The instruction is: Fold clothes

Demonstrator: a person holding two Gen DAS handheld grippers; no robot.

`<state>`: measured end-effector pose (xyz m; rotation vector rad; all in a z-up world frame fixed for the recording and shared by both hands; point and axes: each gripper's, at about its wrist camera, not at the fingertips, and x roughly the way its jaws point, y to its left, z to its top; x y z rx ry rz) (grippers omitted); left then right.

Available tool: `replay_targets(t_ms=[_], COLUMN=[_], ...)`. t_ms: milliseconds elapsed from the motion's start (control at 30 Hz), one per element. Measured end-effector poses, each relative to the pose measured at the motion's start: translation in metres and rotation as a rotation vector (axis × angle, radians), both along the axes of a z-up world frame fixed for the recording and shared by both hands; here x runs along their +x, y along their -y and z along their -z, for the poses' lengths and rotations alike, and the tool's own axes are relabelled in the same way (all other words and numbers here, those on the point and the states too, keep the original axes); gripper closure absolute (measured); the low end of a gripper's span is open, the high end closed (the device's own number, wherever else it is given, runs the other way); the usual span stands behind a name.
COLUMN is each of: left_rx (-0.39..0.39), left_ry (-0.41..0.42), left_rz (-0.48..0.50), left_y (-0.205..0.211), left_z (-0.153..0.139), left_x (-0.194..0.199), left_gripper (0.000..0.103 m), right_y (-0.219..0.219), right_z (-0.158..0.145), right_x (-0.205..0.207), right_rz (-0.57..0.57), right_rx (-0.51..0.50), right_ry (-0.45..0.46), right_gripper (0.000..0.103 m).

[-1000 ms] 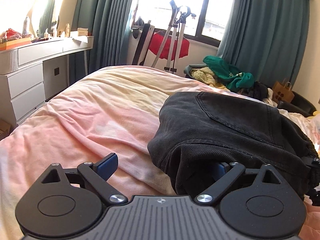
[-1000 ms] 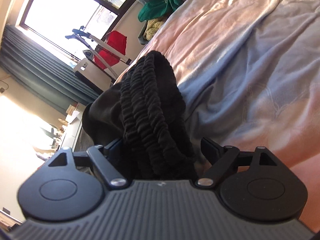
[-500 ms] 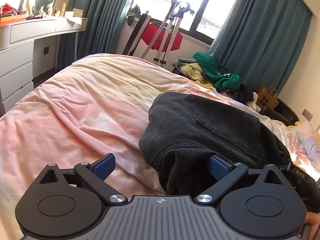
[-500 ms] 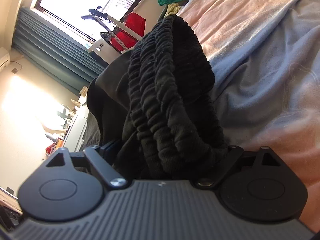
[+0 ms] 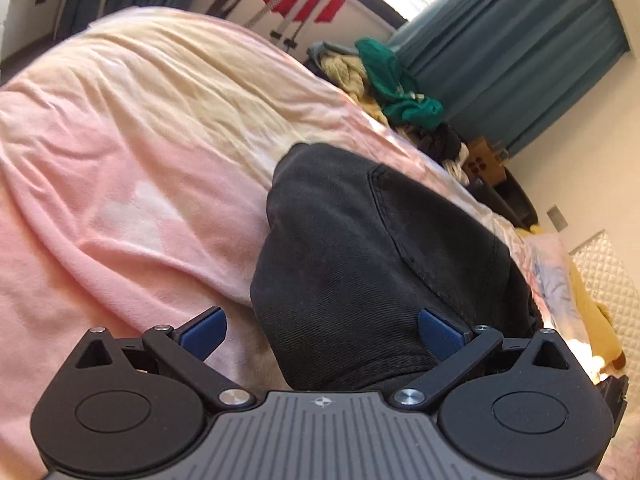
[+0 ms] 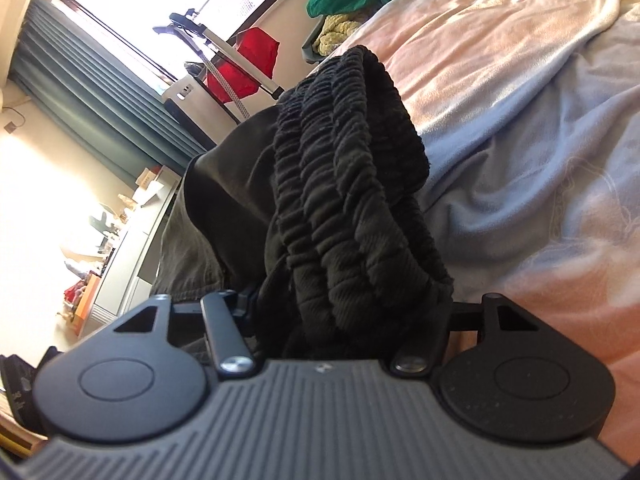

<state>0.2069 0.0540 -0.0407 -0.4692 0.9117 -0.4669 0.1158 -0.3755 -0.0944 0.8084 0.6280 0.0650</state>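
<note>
The black trousers (image 5: 360,264) lie bunched on the bed (image 5: 132,168), on a pink and cream blanket that turns pale blue toward the right in the right wrist view. In the left wrist view a stitched pocket seam runs across the dark cloth, and the near folded edge of the trousers reaches down between the two blue pads.

The left gripper (image 5: 320,332) has its jaws spread wide and opening. The left blue pad (image 5: 204,330) stands clear over the blanket, away from the cloth; the right blue pad lies against or just over the fabric, so the trousers sit between the jaws without being pinched.

The right gripper (image 6: 344,312) has the gathered elastic waistband (image 6: 344,168) of the trousers between its jaws, which are closing. The ribbed band rises up from the jaws in thick folds and hides both pads, so whether they already press on it I cannot tell; the cloth fills the gap from one finger to the other.

Beyond the bed, a pile of clothes (image 5: 396,84) with a green garment on top sits near teal curtains (image 5: 520,48), and a red cloth (image 6: 244,68) hangs on a rack (image 6: 224,52) under the bright window (image 6: 168,4). A white dresser (image 6: 120,264) stands along the wall at the left of the right wrist view
</note>
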Motion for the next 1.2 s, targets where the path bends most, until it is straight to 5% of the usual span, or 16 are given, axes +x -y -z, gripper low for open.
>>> replay_targets(t_ms=[300,433,567,767,967,1200], left_rx=[-0.151,-0.128,-0.1,-0.006,0.032,-0.009], left_ry=[-0.051,-0.019,0.02,0.079,0.154,0.217], left_rz=[0.074,0.075,0.088,0.079,0.028,-0.015], left_y=[0.008,0.015,0.022,0.034,0.043,0.051], left_z=[0.033,0.034,0.028,0.019,0.004,-0.023], left_x=[0.025,0.024,0.021,0.008,-0.013,-0.058], left_gripper=[0.0,0.001,0.025,0.043,0.056,0.06], right_y=[-0.004,-0.006,-0.012,-0.025,-0.031,-0.021], right_z=[0.007,0.006,0.002,-0.012,-0.027,-0.06], right_x=[0.005,0.005,0.003,-0.004,-0.015,-0.036], right_rz=[0.033,0.042,0.056,0.08,0.105,0.125], right_rx=[-0.007,-0.019,-0.044,-0.122,-0.159,-0.148], right_ry=[0.012,0.011,0.013,0.033,0.087,0.172], right_gripper=[0.038,0.038,0.039,0.045,0.055,0.061])
